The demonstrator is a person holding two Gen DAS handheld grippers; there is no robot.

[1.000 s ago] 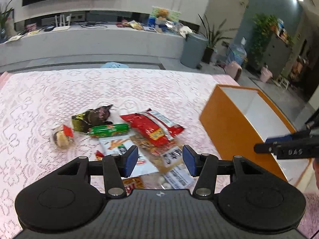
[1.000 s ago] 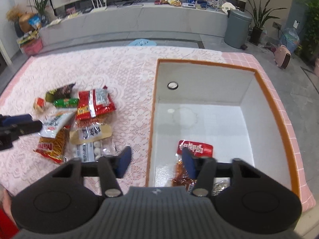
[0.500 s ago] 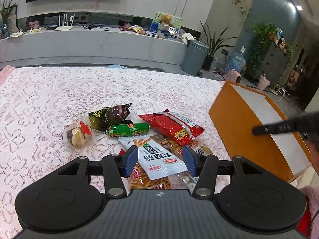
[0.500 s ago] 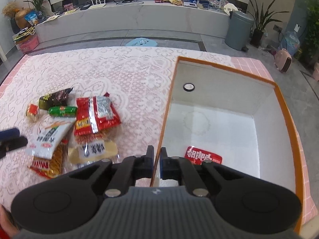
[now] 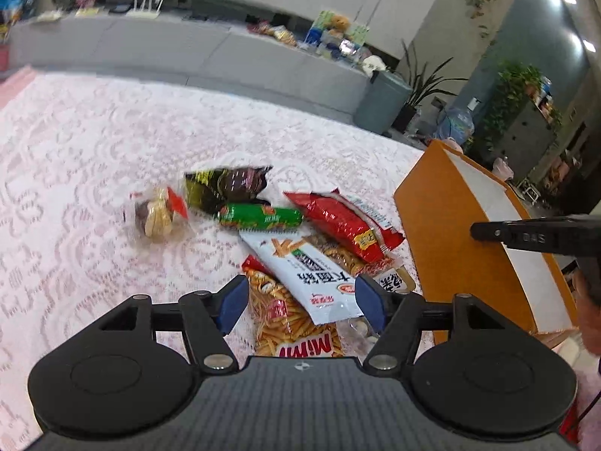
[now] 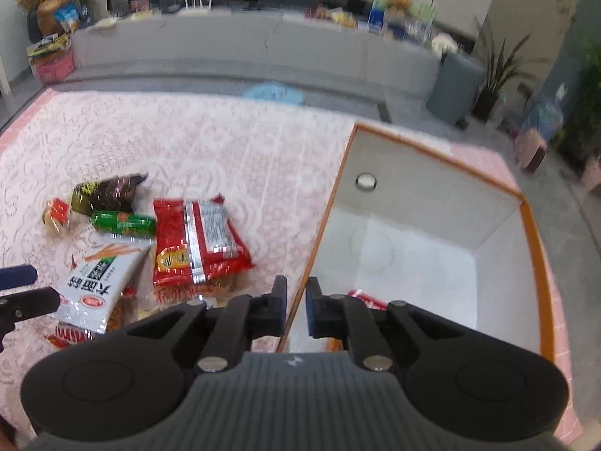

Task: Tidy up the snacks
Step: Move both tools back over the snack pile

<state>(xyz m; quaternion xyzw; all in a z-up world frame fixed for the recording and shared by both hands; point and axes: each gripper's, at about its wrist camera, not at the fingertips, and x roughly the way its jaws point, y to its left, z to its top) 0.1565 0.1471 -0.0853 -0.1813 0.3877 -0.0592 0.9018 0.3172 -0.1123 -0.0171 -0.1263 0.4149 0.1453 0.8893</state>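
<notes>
Left gripper (image 5: 298, 302): fingers apart, nothing between them; white snack packet (image 5: 306, 276) just ahead of the tips | Right gripper (image 6: 296, 310): fingers close together astride near wall of orange box (image 6: 535, 248), contact unclear | Red packet (image 6: 366, 298) inside box, beyond right fingertip.

The orange noodle-stick bag (image 5: 296, 323), lying partly under the white packet (image 5: 311, 274), is showing "MiMi" in white-outlined letters on a red band, printed upside down toward the camera. The white packet itself is carrying large dark Chinese characters and a small red oval logo, too small to read. The black finger of the right gripper (image 5: 526, 236), reaching in over the orange box (image 5: 443, 233), is showing embossed letters reading roughly "DAS". The red packet (image 6: 199, 240) beside the white packet is wearing a silver label whose print is blurring out.
</notes>
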